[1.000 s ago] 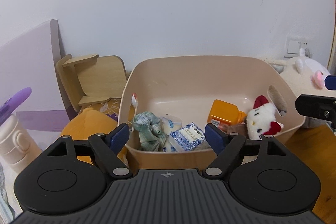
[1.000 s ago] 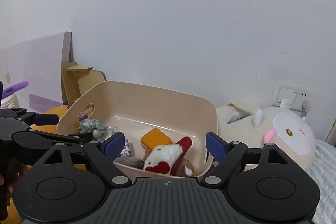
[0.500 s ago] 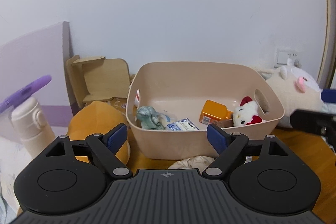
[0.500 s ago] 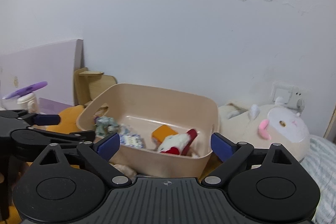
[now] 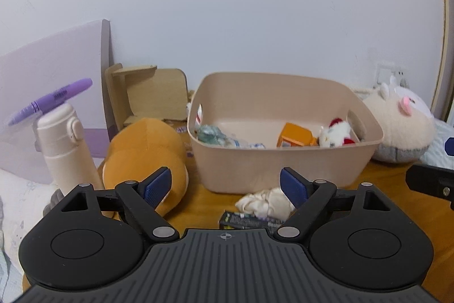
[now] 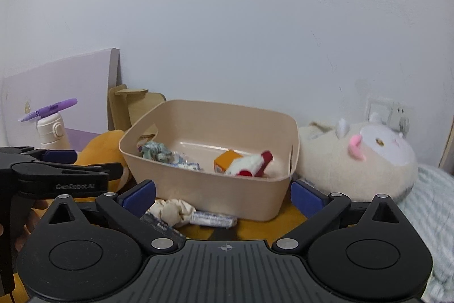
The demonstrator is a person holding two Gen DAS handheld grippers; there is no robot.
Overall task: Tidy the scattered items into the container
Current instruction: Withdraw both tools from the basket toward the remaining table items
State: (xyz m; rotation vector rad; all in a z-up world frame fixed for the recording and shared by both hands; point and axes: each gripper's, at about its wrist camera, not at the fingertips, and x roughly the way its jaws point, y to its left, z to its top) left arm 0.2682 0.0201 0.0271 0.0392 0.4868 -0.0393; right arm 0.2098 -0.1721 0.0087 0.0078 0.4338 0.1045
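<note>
Both grippers have drawn back from the bin [image 5: 283, 161], revealing a cream scrunchie [image 5: 265, 202] before it.

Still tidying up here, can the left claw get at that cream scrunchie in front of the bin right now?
Probably yes: the left claw is open and empty, and the cream scrunchie lies uncovered on the table just ahead.
</note>
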